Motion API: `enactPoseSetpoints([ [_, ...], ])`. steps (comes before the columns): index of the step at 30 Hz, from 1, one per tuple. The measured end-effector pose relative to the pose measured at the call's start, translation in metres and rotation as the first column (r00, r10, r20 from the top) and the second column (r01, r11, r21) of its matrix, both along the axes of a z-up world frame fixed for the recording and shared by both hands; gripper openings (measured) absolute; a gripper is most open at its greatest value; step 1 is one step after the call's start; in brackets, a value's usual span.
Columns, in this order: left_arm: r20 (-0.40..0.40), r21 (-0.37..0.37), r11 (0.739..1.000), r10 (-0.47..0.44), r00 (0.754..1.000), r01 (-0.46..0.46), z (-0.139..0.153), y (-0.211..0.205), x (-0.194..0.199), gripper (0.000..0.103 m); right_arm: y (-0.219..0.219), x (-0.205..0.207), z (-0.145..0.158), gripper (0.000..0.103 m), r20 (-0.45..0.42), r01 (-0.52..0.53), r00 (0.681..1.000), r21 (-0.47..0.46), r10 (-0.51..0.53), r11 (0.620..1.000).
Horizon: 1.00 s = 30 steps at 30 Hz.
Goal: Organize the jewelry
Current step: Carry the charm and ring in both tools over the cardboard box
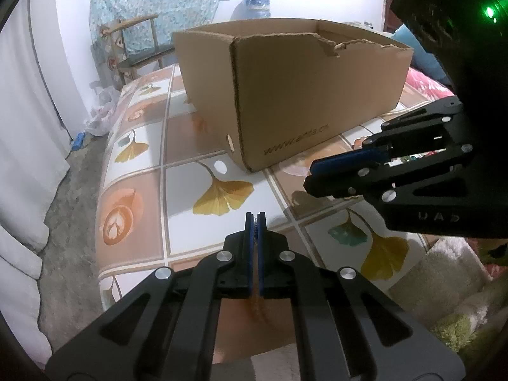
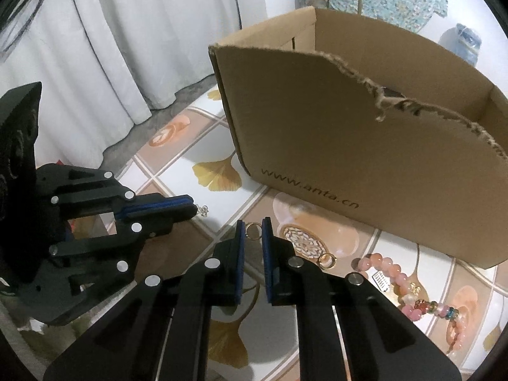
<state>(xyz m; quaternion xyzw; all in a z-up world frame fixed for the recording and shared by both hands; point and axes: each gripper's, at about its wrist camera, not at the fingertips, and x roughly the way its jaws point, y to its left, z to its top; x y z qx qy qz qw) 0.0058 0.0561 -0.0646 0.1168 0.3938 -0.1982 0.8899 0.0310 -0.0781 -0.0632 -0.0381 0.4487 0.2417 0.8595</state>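
Left gripper [image 1: 253, 219] pinching a small silvery trinket [image 2: 203, 211], perhaps an earring; right gripper [image 2: 253, 227] clamping gold ring [image 2: 253, 230], lower centre.

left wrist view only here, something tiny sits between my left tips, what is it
Observer: The right wrist view shows a small silver charm sticking out of the shut left gripper.
Operator: and my other hand, got anything
Observer: The right gripper looks to be pinching a gold ring at its tips.
Operator: what else is lying out
Observer: A second gold ring, a pink bead bracelet and a multicoloured bead bracelet, in front of the cardboard box.
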Motion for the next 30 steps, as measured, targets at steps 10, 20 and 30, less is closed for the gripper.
enactPoseSetpoints([
  [10, 0.071, 0.004, 1.000, 0.006, 0.997, -0.006, 0.027, -0.006, -0.016, 0.001, -0.022, -0.020, 0.036, 0.011, 0.081, 0.020, 0.996, 0.061, -0.025, 0.998],
  [20, 0.240, -0.008, 0.999, -0.038, 0.970, 0.041, 0.097, -0.019, -0.017, 0.001, -0.055, -0.021, 0.105, 0.011, 0.214, 0.003, 0.976, 0.178, -0.042, 0.984],
  [30, 0.168, -0.110, 0.988, -0.092, 0.981, 0.112, 0.160, -0.052, 0.083, 0.001, -0.103, 0.057, 0.157, 0.011, 0.123, 0.018, 0.991, 0.270, -0.053, 0.963],
])
